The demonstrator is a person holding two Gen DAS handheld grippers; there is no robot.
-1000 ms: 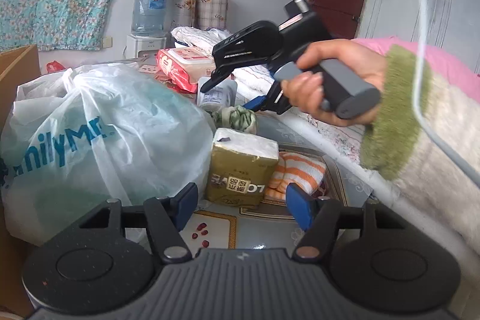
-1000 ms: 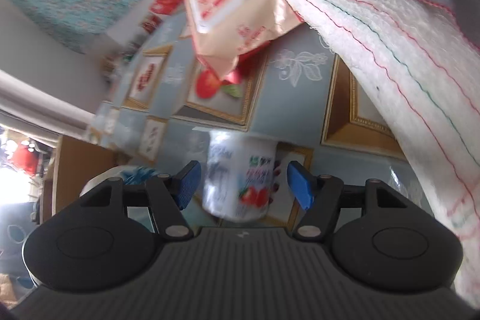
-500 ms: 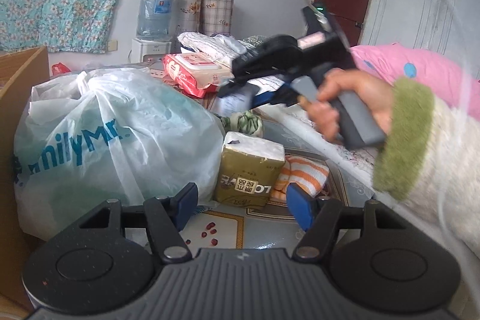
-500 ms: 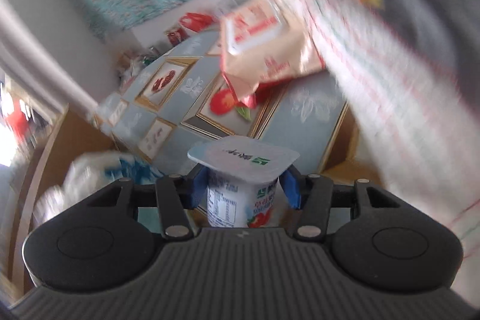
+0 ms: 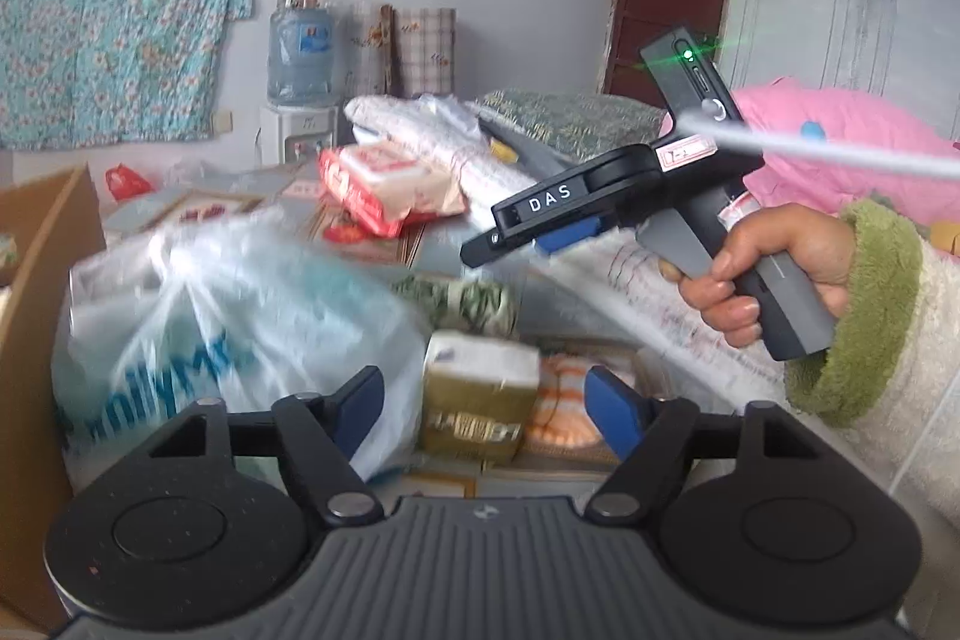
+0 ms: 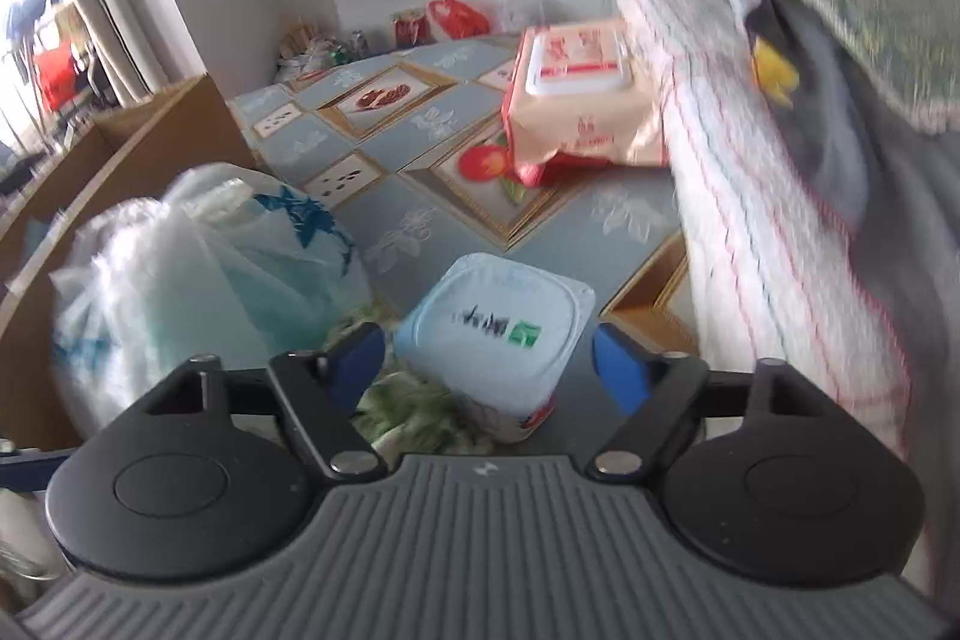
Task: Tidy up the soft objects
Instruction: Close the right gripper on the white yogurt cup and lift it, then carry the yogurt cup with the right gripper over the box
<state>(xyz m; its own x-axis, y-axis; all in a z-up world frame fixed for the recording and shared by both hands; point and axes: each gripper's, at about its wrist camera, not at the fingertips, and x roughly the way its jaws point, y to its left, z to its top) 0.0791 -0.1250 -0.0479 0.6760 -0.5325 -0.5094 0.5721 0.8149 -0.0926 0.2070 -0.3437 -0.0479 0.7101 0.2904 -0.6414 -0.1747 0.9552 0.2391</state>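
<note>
While both jaw pairs are opening, the yogurt cup [image 6: 498, 334] stands free between the right gripper [image 6: 489, 358] pads; left gripper [image 5: 483, 409] holds nothing.

Readable stuff: "DAS" in white on the right gripper [image 5: 543, 235] finger arm, plus partial blue "milyM" lettering on the blurry plastic bag [image 5: 198, 322].
</note>
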